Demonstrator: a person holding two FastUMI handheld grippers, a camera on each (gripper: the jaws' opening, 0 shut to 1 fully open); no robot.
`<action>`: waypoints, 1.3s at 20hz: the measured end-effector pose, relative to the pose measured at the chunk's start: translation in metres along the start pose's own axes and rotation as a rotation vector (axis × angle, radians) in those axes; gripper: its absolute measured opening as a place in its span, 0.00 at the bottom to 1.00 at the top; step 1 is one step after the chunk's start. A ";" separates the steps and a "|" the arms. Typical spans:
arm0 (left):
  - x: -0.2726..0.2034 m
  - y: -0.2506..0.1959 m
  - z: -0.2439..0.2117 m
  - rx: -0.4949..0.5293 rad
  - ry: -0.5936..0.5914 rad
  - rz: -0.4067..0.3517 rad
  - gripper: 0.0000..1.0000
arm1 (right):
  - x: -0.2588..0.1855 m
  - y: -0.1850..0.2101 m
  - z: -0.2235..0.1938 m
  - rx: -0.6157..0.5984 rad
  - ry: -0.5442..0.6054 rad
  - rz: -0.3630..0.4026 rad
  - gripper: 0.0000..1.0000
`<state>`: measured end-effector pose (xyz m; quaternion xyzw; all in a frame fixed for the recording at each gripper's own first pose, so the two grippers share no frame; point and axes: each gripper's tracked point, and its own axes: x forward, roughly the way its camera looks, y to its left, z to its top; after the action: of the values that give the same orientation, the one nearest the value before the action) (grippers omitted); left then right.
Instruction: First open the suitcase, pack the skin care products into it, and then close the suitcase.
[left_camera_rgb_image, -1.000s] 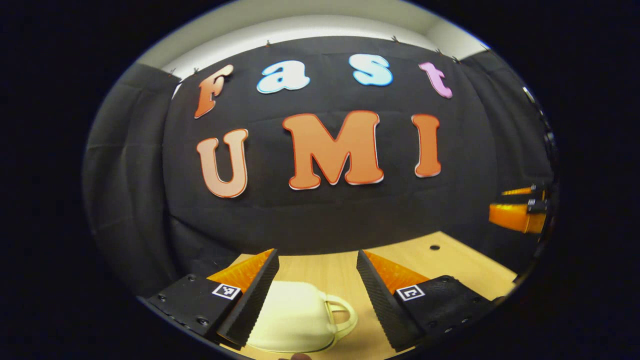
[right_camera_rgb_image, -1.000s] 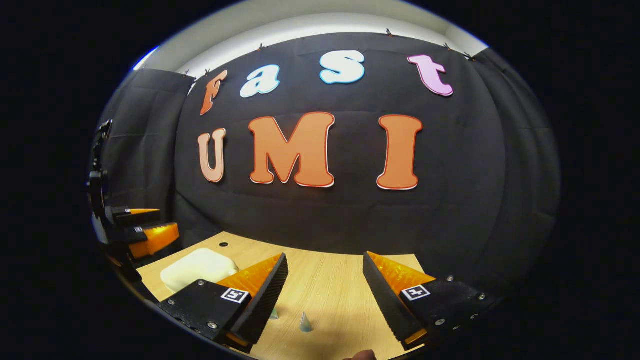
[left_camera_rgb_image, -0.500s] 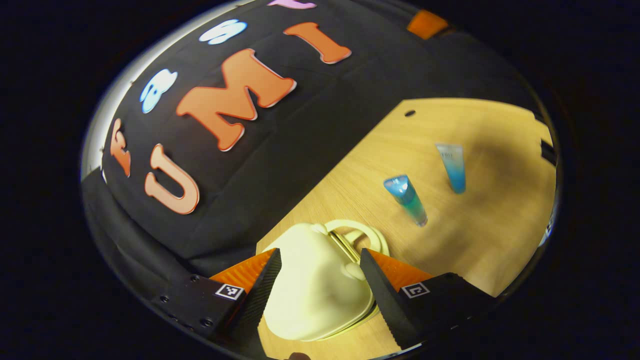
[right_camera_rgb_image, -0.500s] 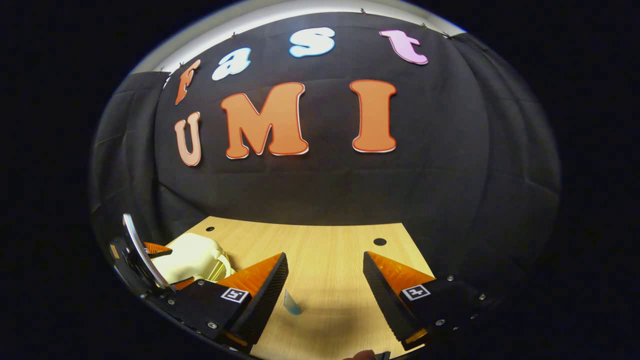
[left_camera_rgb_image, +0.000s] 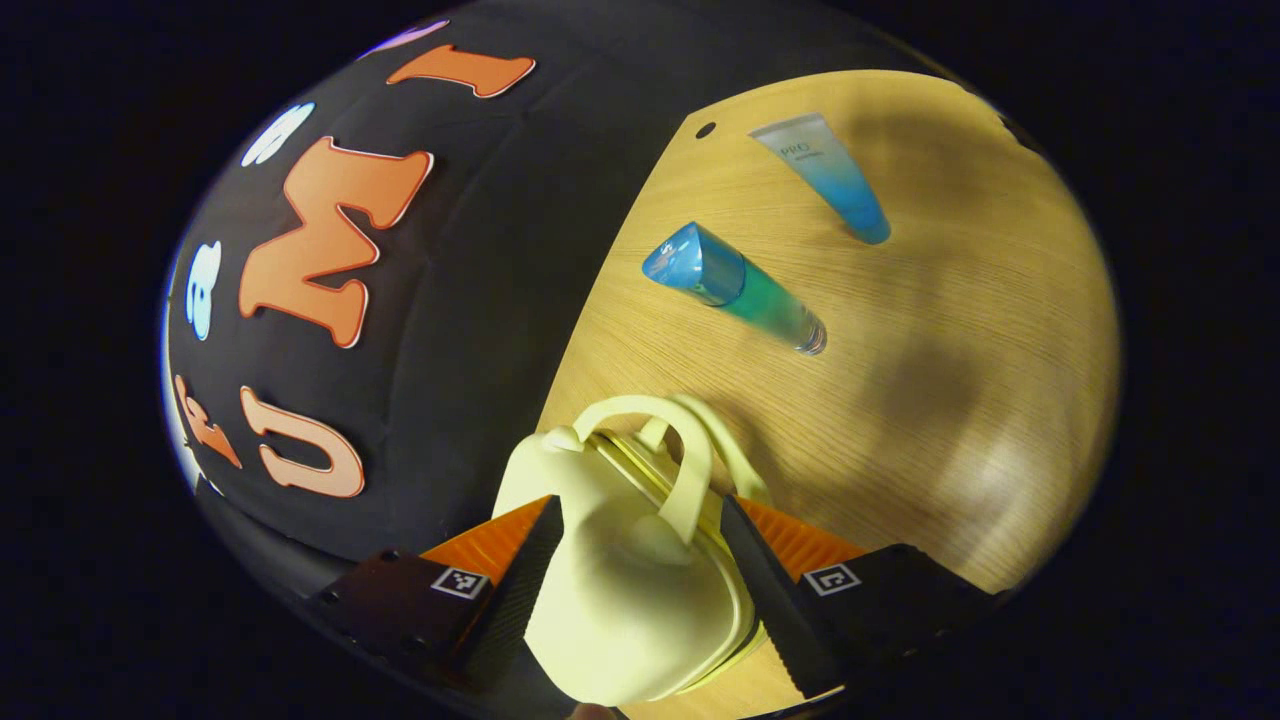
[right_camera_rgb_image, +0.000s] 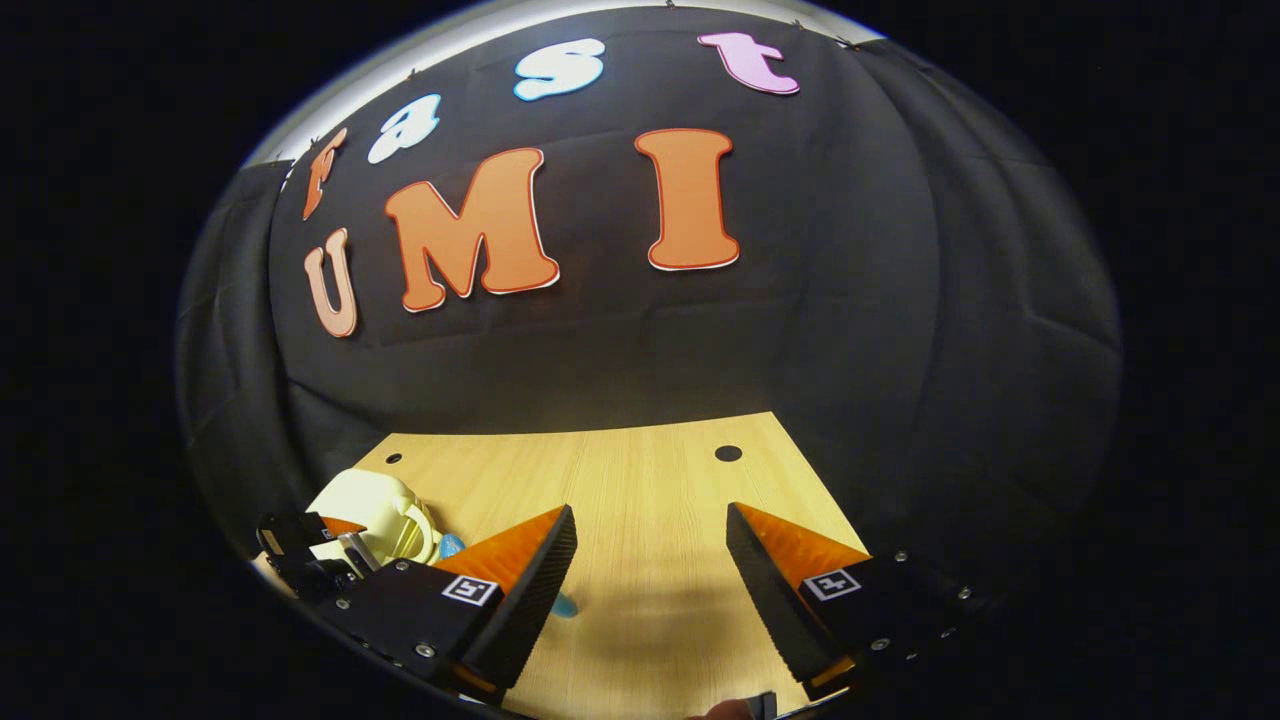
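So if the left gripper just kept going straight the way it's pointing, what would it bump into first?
Most likely the cream suitcase: it already sits between the left gripper's open fingers, handle toward the wooden table. How close is hard to judge.

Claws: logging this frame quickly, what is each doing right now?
Left claw: open, straddling the cream suitcase, contact unclear.
Right claw: open, holding nothing, above the table.
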<state>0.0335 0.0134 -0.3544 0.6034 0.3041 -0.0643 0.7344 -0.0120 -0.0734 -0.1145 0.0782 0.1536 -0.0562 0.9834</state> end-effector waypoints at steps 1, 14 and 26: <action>0.005 0.001 -0.005 0.002 0.031 0.004 0.98 | 0.000 -0.002 -0.002 0.000 0.005 -0.002 0.95; 0.029 -0.024 0.014 -0.078 0.064 -0.140 0.11 | 0.002 -0.005 0.001 0.025 0.012 -0.024 0.95; 0.017 0.031 0.000 -0.771 -0.120 -0.197 0.10 | 0.002 0.124 0.021 0.026 -0.045 0.097 0.95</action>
<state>0.0615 0.0266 -0.3368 0.2467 0.3189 -0.0506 0.9137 0.0129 0.0442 -0.0787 0.0972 0.1266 -0.0124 0.9871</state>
